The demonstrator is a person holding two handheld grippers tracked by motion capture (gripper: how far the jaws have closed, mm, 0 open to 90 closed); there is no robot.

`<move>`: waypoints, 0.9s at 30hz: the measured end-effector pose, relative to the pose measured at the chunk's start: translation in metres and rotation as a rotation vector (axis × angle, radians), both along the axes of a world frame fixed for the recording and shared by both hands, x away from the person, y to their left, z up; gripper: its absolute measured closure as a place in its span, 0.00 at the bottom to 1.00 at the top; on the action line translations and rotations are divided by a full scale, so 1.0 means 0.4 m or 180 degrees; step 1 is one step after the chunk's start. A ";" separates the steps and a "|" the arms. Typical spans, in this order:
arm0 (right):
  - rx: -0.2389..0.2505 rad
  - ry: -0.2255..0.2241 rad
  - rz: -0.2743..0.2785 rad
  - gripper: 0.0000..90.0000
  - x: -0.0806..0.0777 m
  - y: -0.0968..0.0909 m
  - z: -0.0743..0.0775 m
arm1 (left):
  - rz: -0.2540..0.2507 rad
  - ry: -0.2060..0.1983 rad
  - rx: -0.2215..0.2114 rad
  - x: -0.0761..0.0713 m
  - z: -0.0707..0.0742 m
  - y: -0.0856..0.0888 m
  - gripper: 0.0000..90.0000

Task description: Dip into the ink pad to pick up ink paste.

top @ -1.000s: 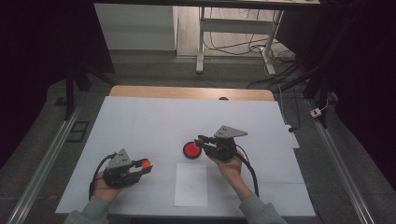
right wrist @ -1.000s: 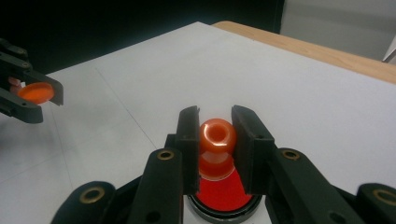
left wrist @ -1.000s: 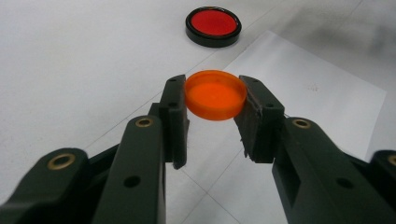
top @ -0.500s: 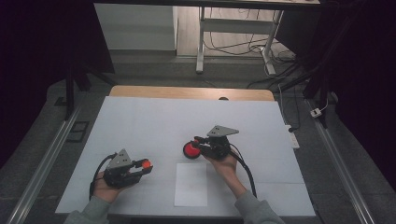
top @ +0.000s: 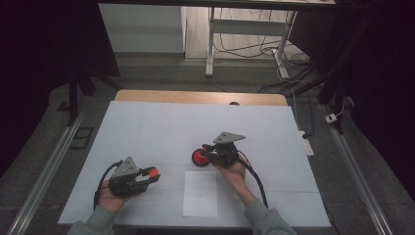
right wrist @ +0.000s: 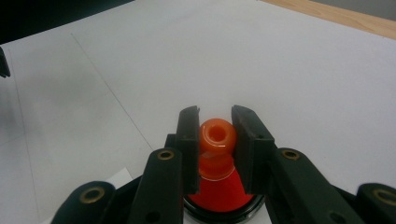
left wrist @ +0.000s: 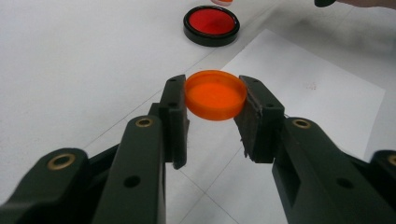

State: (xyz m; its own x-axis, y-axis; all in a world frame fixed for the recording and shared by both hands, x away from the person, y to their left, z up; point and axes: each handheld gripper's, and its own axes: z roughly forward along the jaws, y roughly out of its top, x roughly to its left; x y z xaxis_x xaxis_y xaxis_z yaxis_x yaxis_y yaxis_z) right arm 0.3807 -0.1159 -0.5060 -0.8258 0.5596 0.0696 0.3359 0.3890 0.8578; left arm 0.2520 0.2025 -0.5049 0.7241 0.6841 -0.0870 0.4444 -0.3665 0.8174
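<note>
Since the earlier frame my right gripper (top: pixel 209 151) has lowered its orange bottle (right wrist: pixel 217 140) toward the bench (top: pixel 147 127), jaws clamped on the neck. My left gripper (top: pixel 147 175) pinches the removed orange cap (left wrist: pixel 215 94); recapping remains.

The bench (top: pixel 147 127), covered in white, is carrying a sheet of paper (top: pixel 200 193) near its front edge and a red-and-black funnel base (top: pixel 199 157) beside it.

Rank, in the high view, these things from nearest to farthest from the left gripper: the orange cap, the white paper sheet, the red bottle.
1. orange cap: clamped in the left gripper.
2. white paper sheet: on the table, to its right.
3. red bottle: farther right and beyond, in the right gripper.
</note>
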 end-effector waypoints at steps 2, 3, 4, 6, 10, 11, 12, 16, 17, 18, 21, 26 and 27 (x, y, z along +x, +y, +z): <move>-0.0027 0.0007 0.0006 0.80 0.001 0.002 0.000 | 0.0003 -0.0001 0.0001 0.000 0.000 0.000 0.72; -0.0037 0.0014 0.0008 0.80 0.002 0.003 -0.001 | 0.0004 -0.0002 0.0002 0.000 0.000 -0.001 0.72; -0.0014 0.0021 0.0003 0.80 0.003 0.004 -0.004 | 0.0003 -0.0002 0.0002 0.000 0.000 0.000 0.72; -0.0054 0.0023 0.0003 0.80 0.004 0.006 -0.006 | 0.0000 -0.0003 0.0002 0.000 0.000 -0.001 0.72; -0.0082 0.0025 0.0000 0.80 0.008 0.010 -0.013 | 0.0000 0.0000 0.0007 0.000 -0.001 0.000 0.72; -0.0090 0.0024 -0.0005 0.80 0.008 0.011 -0.014 | 0.0002 0.0001 0.0006 0.001 -0.001 0.000 0.72; -0.0098 0.0027 -0.0005 0.80 0.009 0.012 -0.016 | 0.0001 0.0001 0.0007 0.001 -0.001 0.000 0.72; -0.0098 0.0009 -0.0011 0.80 0.011 0.015 -0.022 | -0.0001 -0.0002 0.0002 0.000 0.000 0.000 0.72; -0.0103 0.0010 -0.0015 0.80 0.012 0.016 -0.023 | 0.0001 -0.0004 0.0003 -0.001 0.000 0.000 0.72; -0.0118 0.0012 -0.0013 0.80 0.012 0.016 -0.024 | 0.0002 -0.0005 0.0002 -0.001 0.000 0.001 0.72; -0.0170 0.0005 -0.0009 0.80 0.011 0.018 -0.026 | 0.0003 -0.0002 0.0002 0.000 0.000 0.001 0.72; -0.0234 -0.0018 -0.0024 0.80 0.010 0.020 -0.031 | 0.0003 0.0000 0.0002 0.000 0.000 0.001 0.72; -0.0237 -0.0022 -0.0026 0.80 0.010 0.020 -0.031 | 0.0004 0.0000 0.0002 0.000 0.000 0.001 0.72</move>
State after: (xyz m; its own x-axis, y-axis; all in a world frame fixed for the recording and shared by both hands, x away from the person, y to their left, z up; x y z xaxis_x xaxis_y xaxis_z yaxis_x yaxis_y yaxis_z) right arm 0.3849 -0.1080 -0.5184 -0.8216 0.5697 0.0219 0.3335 0.4491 0.8289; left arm 0.2521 0.2030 -0.5050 0.7234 0.6850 -0.0866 0.4449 -0.3665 0.8172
